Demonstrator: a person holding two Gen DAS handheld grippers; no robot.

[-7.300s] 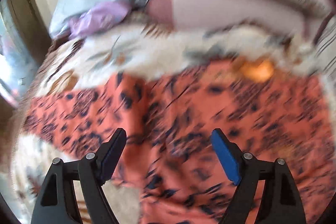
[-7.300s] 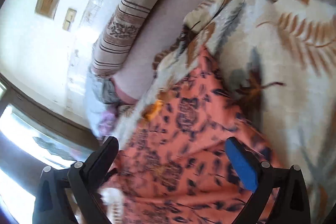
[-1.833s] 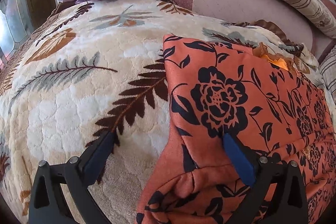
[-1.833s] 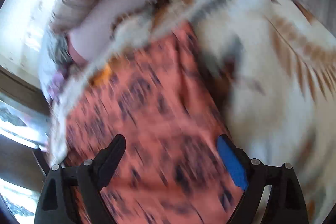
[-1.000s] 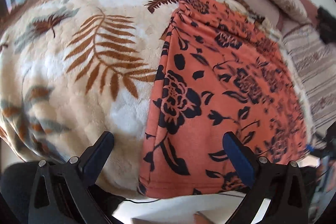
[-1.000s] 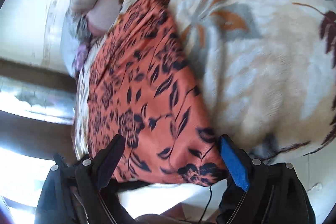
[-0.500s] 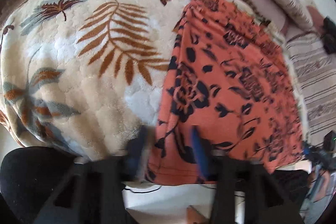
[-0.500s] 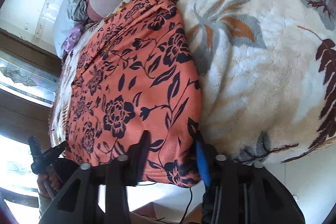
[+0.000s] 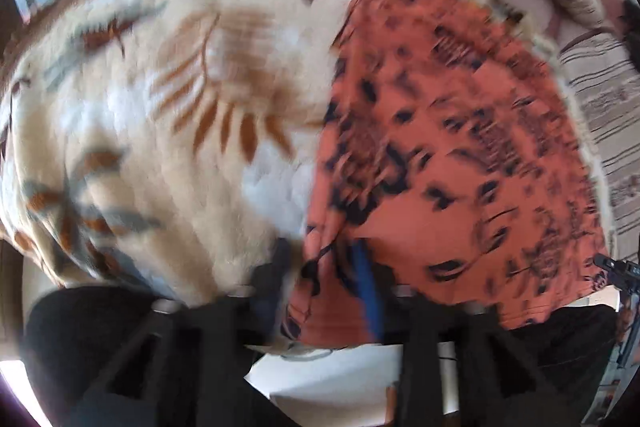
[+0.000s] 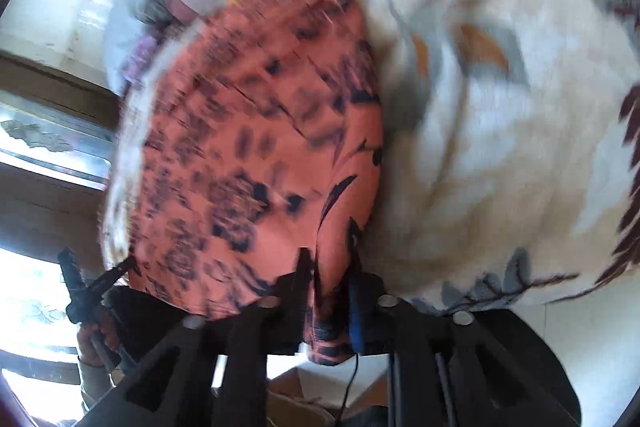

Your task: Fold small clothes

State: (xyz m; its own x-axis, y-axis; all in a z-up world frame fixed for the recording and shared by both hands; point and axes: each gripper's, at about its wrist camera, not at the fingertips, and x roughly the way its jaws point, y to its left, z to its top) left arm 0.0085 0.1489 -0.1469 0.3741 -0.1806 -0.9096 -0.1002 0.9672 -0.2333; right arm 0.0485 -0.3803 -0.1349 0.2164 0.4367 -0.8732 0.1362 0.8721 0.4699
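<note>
Both claws have drawn their jaws in since a second ago, when they stood wide over the orange floral garment (image 9: 452, 147), and the jaws are closing now. That garment lies flat on the leaf-print blanket (image 9: 160, 107) of the bed, its near hem hanging just past the blanket's near edge. To its left the blanket is bare; striped pillows (image 9: 600, 99) lie beyond its right side. At the hem's left corner the left claw (image 9: 324, 267) has cloth bunched between its jaws; at the right corner the right claw (image 10: 326, 279) pinches a fold
</note>
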